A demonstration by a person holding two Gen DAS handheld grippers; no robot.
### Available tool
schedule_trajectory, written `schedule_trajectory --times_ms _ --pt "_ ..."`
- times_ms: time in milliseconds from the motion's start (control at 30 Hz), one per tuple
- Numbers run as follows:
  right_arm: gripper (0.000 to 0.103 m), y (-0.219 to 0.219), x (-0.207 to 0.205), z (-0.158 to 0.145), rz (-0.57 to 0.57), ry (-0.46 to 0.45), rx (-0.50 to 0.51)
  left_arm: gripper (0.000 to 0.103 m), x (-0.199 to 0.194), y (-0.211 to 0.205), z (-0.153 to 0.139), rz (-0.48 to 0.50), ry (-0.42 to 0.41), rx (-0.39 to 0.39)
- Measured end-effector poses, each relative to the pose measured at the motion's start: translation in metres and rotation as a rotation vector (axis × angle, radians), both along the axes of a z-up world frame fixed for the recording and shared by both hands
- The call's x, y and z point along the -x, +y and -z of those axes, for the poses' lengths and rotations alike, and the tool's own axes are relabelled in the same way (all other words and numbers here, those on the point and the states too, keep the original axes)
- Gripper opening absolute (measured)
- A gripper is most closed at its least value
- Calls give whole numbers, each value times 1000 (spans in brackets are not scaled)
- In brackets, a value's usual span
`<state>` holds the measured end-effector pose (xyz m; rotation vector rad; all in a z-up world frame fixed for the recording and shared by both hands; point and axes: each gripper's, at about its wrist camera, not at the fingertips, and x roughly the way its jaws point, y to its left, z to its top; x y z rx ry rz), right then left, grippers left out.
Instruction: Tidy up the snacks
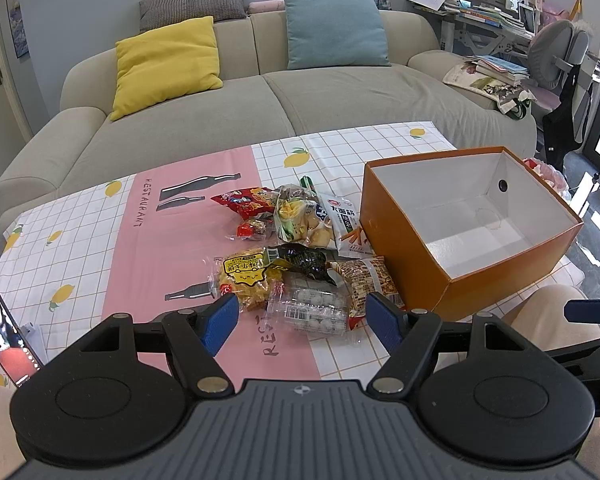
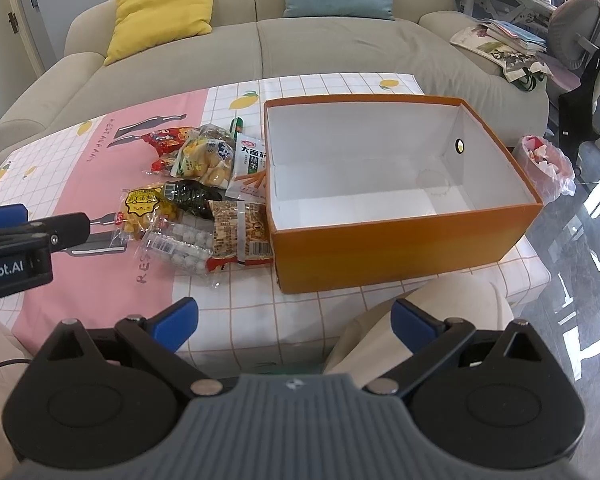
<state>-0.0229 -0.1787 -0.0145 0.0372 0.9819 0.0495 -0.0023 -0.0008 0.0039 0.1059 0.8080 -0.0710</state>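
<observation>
Orange open-topped cardboard box sat empty on the desk, a pile of plastic snack packets just beside it. Left tool and right tool both hovered released, holding nothing.

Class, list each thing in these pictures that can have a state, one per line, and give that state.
orange box: open, no lid, empty inside.
snack packets: sealed, piled on the tablecloth left of the box, none inside it.
left claw: open, holding nothing.
right claw: open, holding nothing.
phone: screen lit.
</observation>
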Motion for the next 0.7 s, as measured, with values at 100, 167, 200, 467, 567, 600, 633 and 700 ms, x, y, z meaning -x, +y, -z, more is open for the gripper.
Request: schedule_trajectory --times_ms 100,167,200,467,567,600,633,700 --pt "100 0 0 0 0 0 1 85 0 0 0 0 0 0" --pt "100 0 0 0 0 1 1 85 0 0 0 0 2 0" --pt "100 0 0 0 0 1 1 85 1 -1 0 1 1 -1" --pt "100 0 -2 -1 2 9 2 85 3 -2 0 3 2 1" --pt "100 0 -3 -1 2 11 4 85 3 -2 0 2 0 1" --pt "100 0 -3 -1 2 11 4 85 2 -1 0 3 1 1" --pt "100 0 -3 -1 2 10 4 85 2 -1 0 3 1 1" --pt "100 0 -2 -1 1 10 5 85 2 -2 0 3 2 1"
